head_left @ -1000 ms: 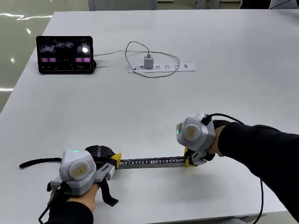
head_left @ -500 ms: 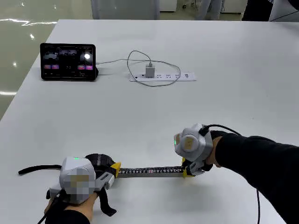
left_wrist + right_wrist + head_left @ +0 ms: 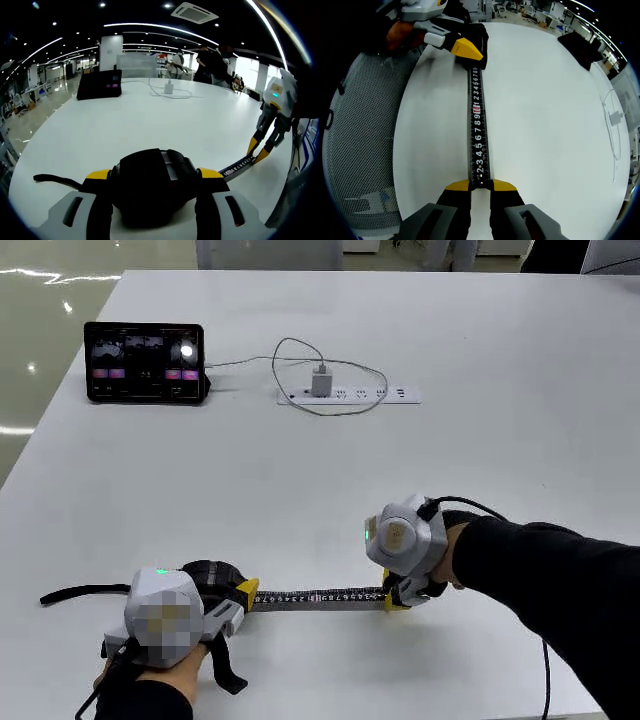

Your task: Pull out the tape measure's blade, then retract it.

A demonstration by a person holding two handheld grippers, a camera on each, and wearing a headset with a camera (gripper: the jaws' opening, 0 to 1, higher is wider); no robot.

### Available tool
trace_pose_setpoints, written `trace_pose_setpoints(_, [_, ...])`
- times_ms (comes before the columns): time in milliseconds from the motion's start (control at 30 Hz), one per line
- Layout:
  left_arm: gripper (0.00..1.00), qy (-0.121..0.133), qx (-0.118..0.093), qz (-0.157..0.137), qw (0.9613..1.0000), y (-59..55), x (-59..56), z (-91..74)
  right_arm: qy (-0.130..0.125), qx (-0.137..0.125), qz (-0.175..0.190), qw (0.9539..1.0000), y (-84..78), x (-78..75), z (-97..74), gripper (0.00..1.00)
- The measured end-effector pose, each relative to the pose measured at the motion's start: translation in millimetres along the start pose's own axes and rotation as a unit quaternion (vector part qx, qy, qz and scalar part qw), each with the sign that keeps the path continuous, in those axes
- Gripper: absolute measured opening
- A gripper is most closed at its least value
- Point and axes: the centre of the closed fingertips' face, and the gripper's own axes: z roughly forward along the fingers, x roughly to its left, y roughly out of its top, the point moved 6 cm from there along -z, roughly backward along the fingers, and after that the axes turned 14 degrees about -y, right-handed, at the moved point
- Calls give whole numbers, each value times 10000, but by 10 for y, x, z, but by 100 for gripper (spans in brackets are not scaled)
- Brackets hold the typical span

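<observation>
The black tape measure case (image 3: 212,578) lies near the table's front left, and my left gripper (image 3: 236,600) is shut on it. In the left gripper view the case (image 3: 152,182) sits between the yellow-tipped jaws. The blade (image 3: 320,596) runs out flat to the right over the table top. My right gripper (image 3: 398,597) is shut on its end. The right gripper view shows the numbered blade (image 3: 477,115) leading from my right gripper (image 3: 480,186) away to the case (image 3: 479,37). A black wrist strap (image 3: 75,592) trails left from the case.
A dark tablet (image 3: 146,362) stands at the back left. A white power strip (image 3: 350,394) with a charger and looped cable lies behind the middle. The white table (image 3: 480,460) stretches wide behind the grippers. Its front edge is close below them.
My right gripper has drifted a little left toward the case with the blade's end, so slightly less blade shows. The left gripper and the case have stayed put.
</observation>
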Motion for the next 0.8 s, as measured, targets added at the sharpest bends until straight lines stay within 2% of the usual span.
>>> trace_pose_setpoints(167, [62, -6, -2, 1, 10000, 2, 4, 1, -36, -60, 83, 9999, 19, 6, 4, 10])
trace_pose_setpoints(500, [62, -6, -10, 7, 10000, 2, 3, -1, -6, -23, -108, 9999, 66, 6, 21, 10])
trace_pose_setpoints(633, [62, -8, 13, -6, 10000, 2, 3, -2, 16, -35, 9, 10000, 78, 1, 23, 10])
trace_pose_setpoints(800, [62, -7, 3, -1, 10000, 2, 2, 1, 1, -4, -17, 10000, 101, 8, 32, 10])
